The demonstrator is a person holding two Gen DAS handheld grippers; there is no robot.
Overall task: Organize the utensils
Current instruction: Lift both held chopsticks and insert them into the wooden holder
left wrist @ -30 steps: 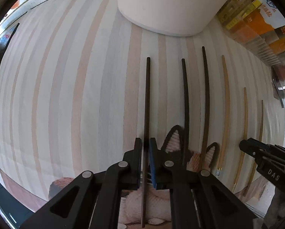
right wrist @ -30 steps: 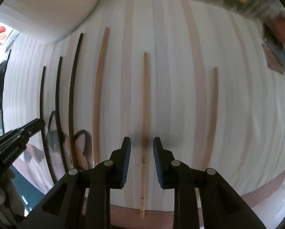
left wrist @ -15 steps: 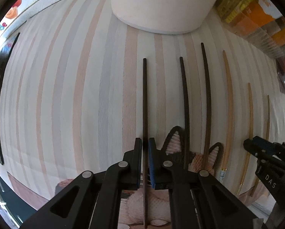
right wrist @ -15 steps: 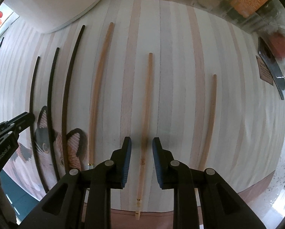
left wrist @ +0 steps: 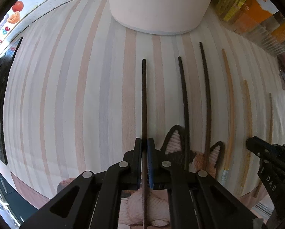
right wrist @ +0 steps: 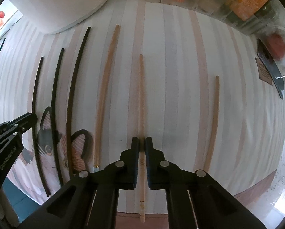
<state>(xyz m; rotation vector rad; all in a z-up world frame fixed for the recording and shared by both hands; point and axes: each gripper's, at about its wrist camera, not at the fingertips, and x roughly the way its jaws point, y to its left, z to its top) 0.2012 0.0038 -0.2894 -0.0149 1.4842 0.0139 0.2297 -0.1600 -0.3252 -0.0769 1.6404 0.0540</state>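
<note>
Chopstick, dark [left wrist: 144,99]: pinched in my left gripper [left wrist: 144,143], pointing straight ahead toward the white pot [left wrist: 161,5].
Chopstick, pale [right wrist: 141,99]: clamped by my right gripper [right wrist: 141,142], lying lengthwise on the striped mat [right wrist: 180,76].

Six chopsticks lie side by side on the striped mat, all pointing to 12 o'clock. Three are dark [left wrist: 184,97], three are light wood [right wrist: 213,122]. The leftmost dark one [left wrist: 144,99] and the middle light one [right wrist: 141,103] sit between jaws.

open striped mat [left wrist: 70,95] leftward, white pot [left wrist: 161,5] blocking ahead, boxes [right wrist: 243,2] rightward
</note>
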